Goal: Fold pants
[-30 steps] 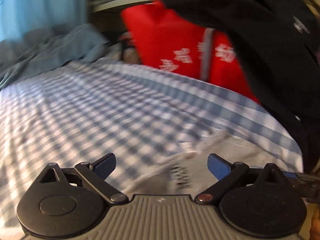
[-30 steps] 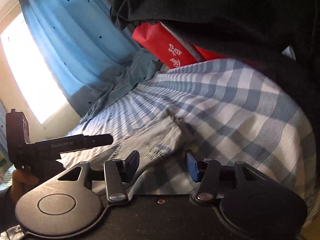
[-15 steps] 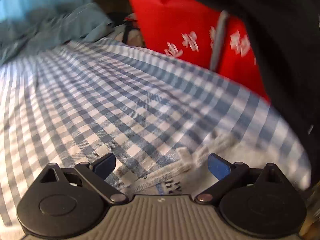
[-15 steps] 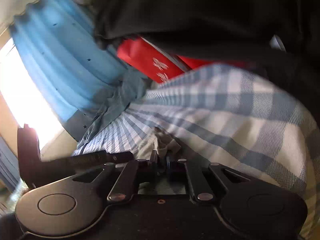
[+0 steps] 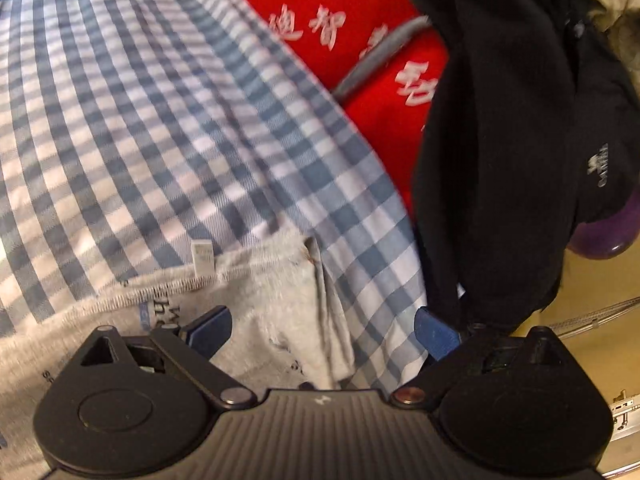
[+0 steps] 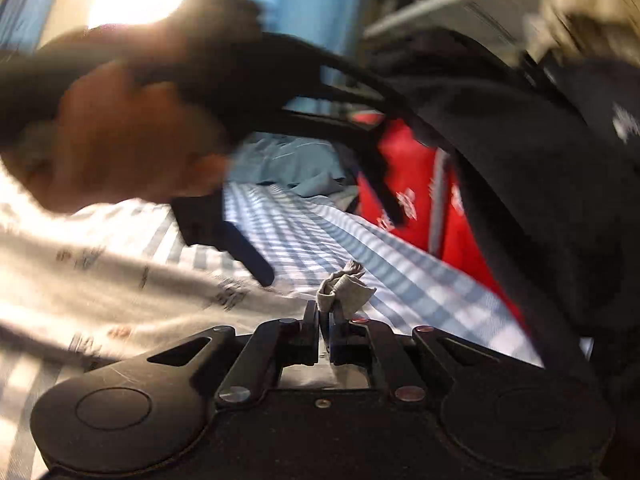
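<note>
My left gripper (image 5: 322,330) hangs with its blue-tipped fingers (image 5: 208,326) spread wide, holding nothing, over a corner of the pale grey printed pants (image 5: 272,292). The pants lie on a blue-and-white checked bedsheet (image 5: 160,120). Further right sit a red bag with white characters (image 5: 340,40) and a black jacket (image 5: 500,140). My right gripper (image 6: 325,322) is pinched closed on a bunched fold of the pants.

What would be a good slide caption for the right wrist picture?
Right gripper shut on a bunched corner of the grey pants, above the checked bedsheet.
</note>
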The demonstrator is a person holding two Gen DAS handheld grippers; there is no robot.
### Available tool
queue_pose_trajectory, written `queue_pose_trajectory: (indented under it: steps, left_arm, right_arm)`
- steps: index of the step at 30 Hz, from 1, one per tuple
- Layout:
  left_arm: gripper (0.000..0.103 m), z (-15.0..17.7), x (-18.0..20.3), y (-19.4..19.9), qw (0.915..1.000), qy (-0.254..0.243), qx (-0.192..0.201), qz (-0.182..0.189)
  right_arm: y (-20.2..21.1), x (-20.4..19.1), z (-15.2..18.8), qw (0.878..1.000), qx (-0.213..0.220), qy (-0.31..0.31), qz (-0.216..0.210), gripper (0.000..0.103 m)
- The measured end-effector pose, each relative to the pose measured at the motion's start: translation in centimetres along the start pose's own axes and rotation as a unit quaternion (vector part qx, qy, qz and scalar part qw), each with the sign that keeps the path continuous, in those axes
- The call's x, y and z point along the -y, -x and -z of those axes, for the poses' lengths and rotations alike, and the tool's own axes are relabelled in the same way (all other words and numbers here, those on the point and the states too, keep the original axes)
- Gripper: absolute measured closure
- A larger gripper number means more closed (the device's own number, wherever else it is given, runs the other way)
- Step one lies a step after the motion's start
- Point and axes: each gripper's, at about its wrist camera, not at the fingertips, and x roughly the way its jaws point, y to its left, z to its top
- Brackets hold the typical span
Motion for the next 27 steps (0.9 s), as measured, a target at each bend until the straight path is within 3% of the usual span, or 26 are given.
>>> queue_pose_trajectory:
  steps: [6,8,10,13,15,18,25,26,27]
  left_arm:
    - [0.009,0.5,0.3,0.0,0.9993,-0.018,-0.001,-0.033]
    - [0.026,0.5,0.3,0.1,0.9977,-0.026,-0.001,-0.062]
    - [0.059,0.5,-0.2,0.2,0.9966,-0.017,-0.003,-0.080]
    - [0.073,1.0,-1.5,1.0,0.9970,0.016,0.008,-0.076]
    - [0.079,1.2,-2.1,1.5,0.9972,0.033,0.016,-0.066]
    - [0.094,1.3,-2.8,2.1,0.9972,0.048,0.026,-0.052]
    - [0.098,1.7,-2.4,2.6,0.9973,0.040,0.035,-0.051]
    - [0.098,1.8,-2.4,2.5,0.9972,0.041,0.037,-0.050]
    - [0.099,2.1,-2.4,2.7,0.9972,0.042,0.039,-0.049]
  right_arm:
    - [0.0,-3.2,-0.2,0.995,0.004,0.097,0.003,0.100]
    - [0.4,-4.0,0.0,0.993,0.009,0.118,0.000,0.100]
    - [0.6,-4.4,0.1,0.992,0.010,0.124,-0.002,0.100]
    - [1.0,-4.6,0.3,0.992,0.012,0.124,0.007,0.099]
    - [1.2,-4.8,0.5,0.992,0.016,0.125,0.011,0.086]
    - [1.1,-5.0,0.5,0.992,0.012,0.126,0.004,0.076]
    - [-0.2,-5.0,0.2,0.992,-0.010,0.126,0.015,0.072]
    - [-0.3,-4.9,0.2,0.992,-0.011,0.125,0.014,0.079]
    - [-0.3,-4.8,0.1,0.992,-0.013,0.124,0.016,0.097]
